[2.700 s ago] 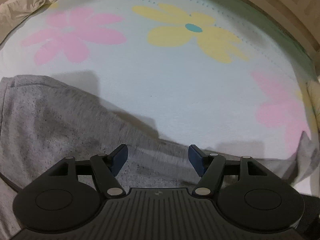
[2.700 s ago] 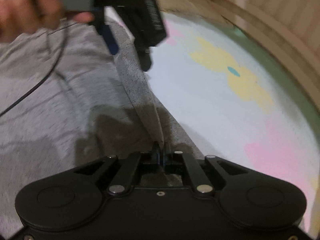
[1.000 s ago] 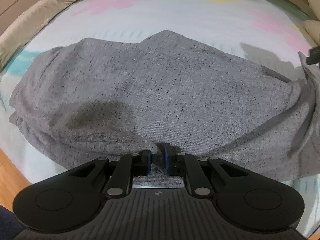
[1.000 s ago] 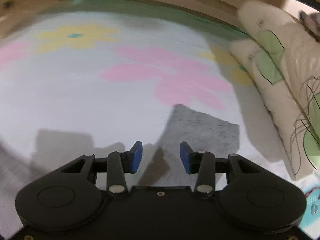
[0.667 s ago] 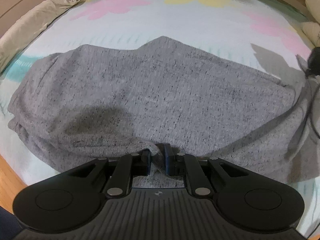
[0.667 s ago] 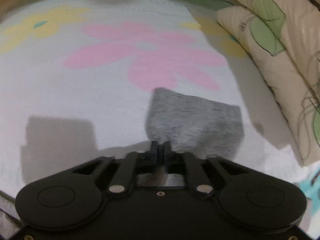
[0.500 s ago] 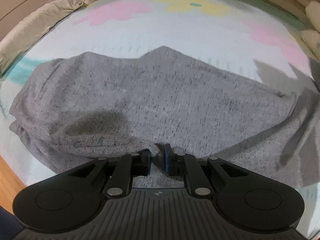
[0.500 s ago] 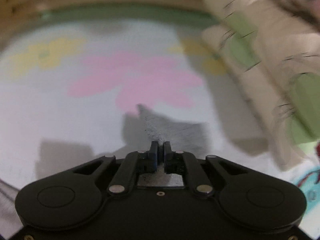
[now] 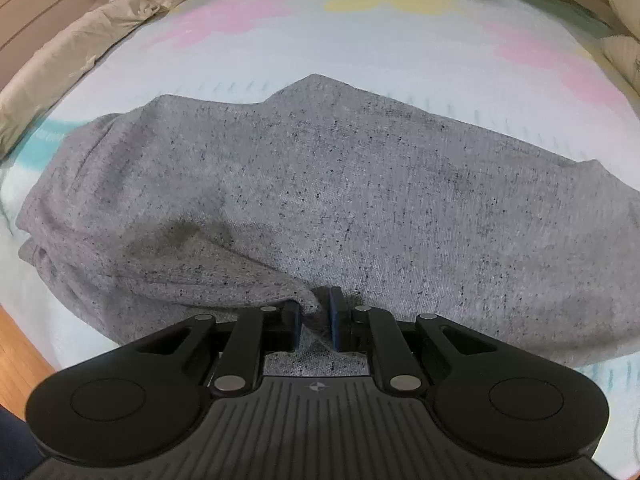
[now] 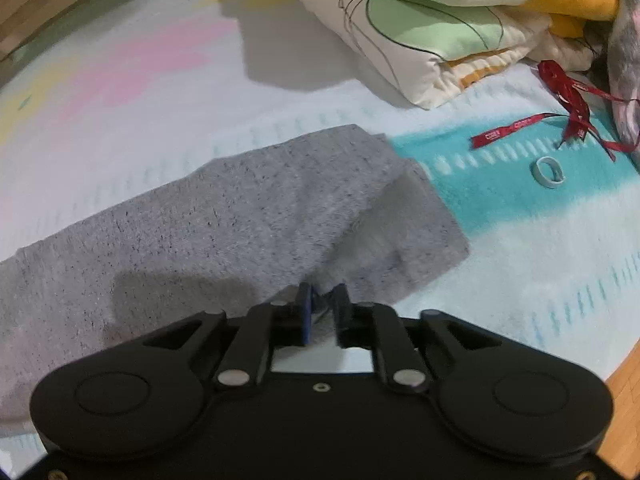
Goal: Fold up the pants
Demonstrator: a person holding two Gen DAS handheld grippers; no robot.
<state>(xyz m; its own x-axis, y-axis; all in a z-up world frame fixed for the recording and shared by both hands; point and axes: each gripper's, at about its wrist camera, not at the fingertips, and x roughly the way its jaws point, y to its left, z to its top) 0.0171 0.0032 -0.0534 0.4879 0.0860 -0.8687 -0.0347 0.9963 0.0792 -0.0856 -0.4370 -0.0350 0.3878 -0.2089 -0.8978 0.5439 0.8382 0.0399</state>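
Note:
The grey speckled pants (image 9: pixel 320 184) lie spread across the flowered bed sheet (image 9: pixel 360 40). My left gripper (image 9: pixel 314 310) is shut on a pinched fold of the pants at their near edge. In the right wrist view the pants' leg end (image 10: pixel 248 220) lies flat with a lower layer showing at its right edge. My right gripper (image 10: pixel 323 300) is shut on the near edge of that leg end, low over the sheet.
A folded quilt with green leaves (image 10: pixel 420 20) lies at the back right. A red ribbon (image 10: pixel 560 112) and a small pale ring (image 10: pixel 548 172) lie on the teal stripe. A beige pillow (image 9: pixel 80 40) lies at the left. Wooden floor (image 9: pixel 20 344) shows past the bed's edge.
My right gripper closed on the leg end and carried it toward the teal stripe near the quilt. My left gripper stayed shut on the fold, which now bunches more.

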